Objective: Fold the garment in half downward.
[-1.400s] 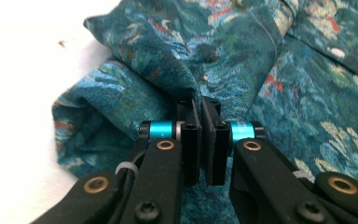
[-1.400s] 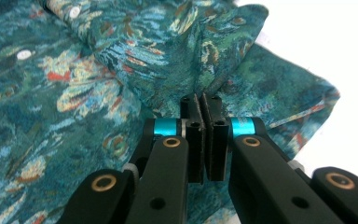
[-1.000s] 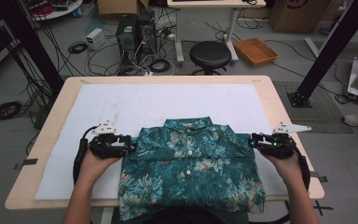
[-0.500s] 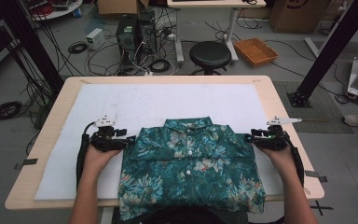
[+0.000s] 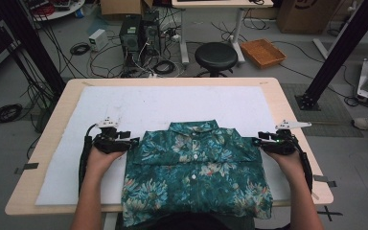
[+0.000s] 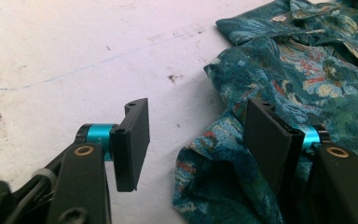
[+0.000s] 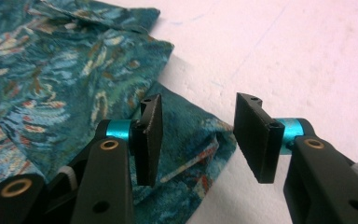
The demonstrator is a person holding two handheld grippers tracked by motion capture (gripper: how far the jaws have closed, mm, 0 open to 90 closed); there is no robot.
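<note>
both tools [image 5: 133,141] [image 5: 256,140] drew apart; shirt [image 5: 194,177] lies on white mat [image 5: 172,105].

One shirt [image 5: 195,170], two grippers [image 5: 124,142] [image 5: 263,141], one white mat [image 5: 163,108], one stool [image 5: 215,55]

Grey floor strewn with cables [image 5: 84,48], a black stool [image 5: 215,56] and wicker tray [image 5: 263,51] beyond the table [image 5: 57,129]
</note>
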